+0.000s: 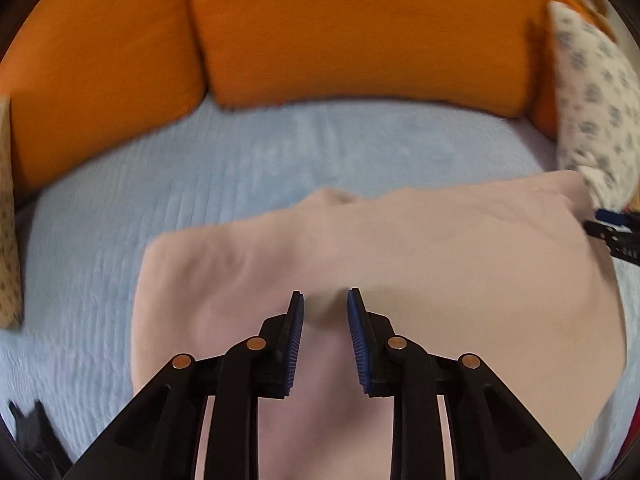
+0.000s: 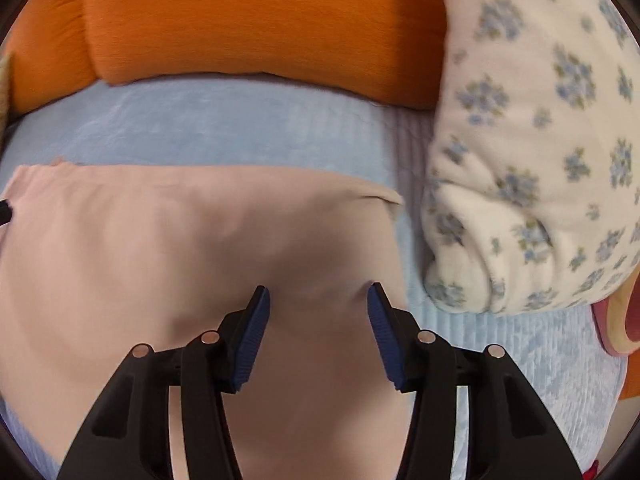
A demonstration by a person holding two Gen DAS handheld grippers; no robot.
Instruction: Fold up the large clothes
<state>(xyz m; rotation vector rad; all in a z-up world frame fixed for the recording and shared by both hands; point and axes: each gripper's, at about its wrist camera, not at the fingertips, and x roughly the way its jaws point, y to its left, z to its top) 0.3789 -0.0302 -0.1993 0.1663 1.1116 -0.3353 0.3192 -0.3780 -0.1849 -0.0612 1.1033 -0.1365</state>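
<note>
orange cushions (image 1: 352,28) back a pale blue ribbed bedcover (image 1: 248,160), the surface you work on. item: one pale pink smooth-cloth garment (image 1: 400,248), lying spread on that cover, its far edge straight and apparently doubled over, so you look part-way through folding; at least one more fold seems left. left tongs (image 1: 325,300): jaws a little apart over the cloth, nothing pinched that shows. right tongs (image 2: 318,294): jaws wider apart, cloth between them near its right edge, pads not pressing it. beside it: a cream floral-print fleece bundle (image 2: 532,152), unfolded by the look of it. writing: pale marks on the far tongs, too blurred to read.
</note>
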